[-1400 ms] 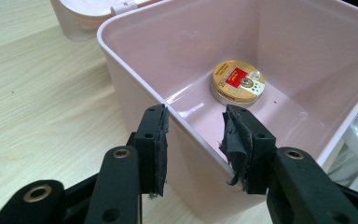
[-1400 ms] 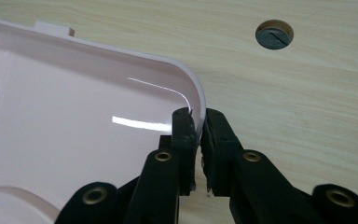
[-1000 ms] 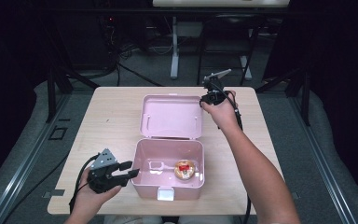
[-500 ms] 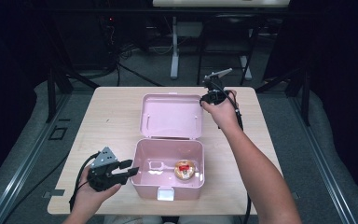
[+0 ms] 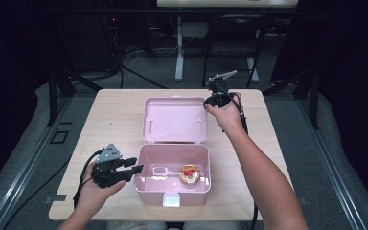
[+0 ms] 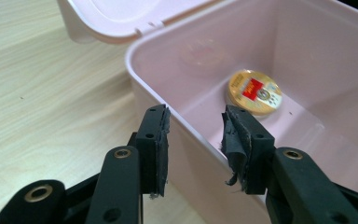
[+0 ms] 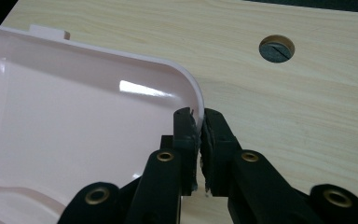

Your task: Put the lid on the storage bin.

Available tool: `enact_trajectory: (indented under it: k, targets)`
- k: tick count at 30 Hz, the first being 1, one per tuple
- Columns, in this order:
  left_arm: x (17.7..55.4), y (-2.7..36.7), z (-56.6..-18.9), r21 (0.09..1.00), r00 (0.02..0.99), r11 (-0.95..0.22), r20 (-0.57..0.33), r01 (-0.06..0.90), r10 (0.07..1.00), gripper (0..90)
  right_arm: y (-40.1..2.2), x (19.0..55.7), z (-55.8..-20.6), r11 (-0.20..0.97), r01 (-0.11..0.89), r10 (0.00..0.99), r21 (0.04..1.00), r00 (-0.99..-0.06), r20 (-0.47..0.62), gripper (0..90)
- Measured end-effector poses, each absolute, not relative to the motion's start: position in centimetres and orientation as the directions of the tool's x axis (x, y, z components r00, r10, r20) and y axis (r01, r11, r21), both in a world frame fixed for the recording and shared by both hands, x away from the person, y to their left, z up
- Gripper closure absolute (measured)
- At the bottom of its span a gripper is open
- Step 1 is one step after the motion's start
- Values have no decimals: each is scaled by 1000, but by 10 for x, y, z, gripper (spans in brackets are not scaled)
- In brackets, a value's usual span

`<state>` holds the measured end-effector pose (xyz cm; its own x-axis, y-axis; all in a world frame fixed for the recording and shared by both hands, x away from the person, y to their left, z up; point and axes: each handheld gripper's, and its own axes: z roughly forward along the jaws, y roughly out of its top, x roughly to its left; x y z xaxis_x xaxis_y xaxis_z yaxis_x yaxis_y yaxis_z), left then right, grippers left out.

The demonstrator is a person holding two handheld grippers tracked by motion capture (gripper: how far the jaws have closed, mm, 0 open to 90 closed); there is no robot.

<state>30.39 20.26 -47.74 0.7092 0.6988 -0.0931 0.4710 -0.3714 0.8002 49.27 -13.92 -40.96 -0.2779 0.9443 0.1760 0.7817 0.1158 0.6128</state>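
The pink box (image 5: 172, 184) stands open at the desk's (image 5: 110, 120) near edge. The right tool (image 7: 199, 140) is clenched on the rim of the box's lid (image 7: 74, 140). The left tool (image 6: 193, 140), jaws just closing, straddles the box's left wall without pressing; a round gold tin (image 6: 255, 92) lies inside the box.

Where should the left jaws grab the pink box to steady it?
On the left side wall of the box, coming from the left with one jaw inside and one outside. That rim is thin, straight and bare; the round tin lies well to the right on the floor, clear of it. The left gripper already straddles that wall, jaws apart. The right gripper pinches the lid corner.
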Motion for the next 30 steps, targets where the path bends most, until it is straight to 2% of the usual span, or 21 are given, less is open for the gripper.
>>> enact_trajectory:
  k: [8, 16, 30]
  targets:
    - [339, 206, -463, 806, 674, -368, -50, 463, 737, 601, -138, 493, -410, 114, 779, 945, 616, -277, 175, 848]
    - [379, 206, -452, 817, 636, -310, -88, 487, 767, 601, -139, 492, -409, 112, 779, 943, 617, -278, 180, 848]
    - [421, 196, -440, 813, 586, -270, -105, 515, 803, 588, -141, 490, -409, 111, 767, 939, 632, -288, 185, 847]
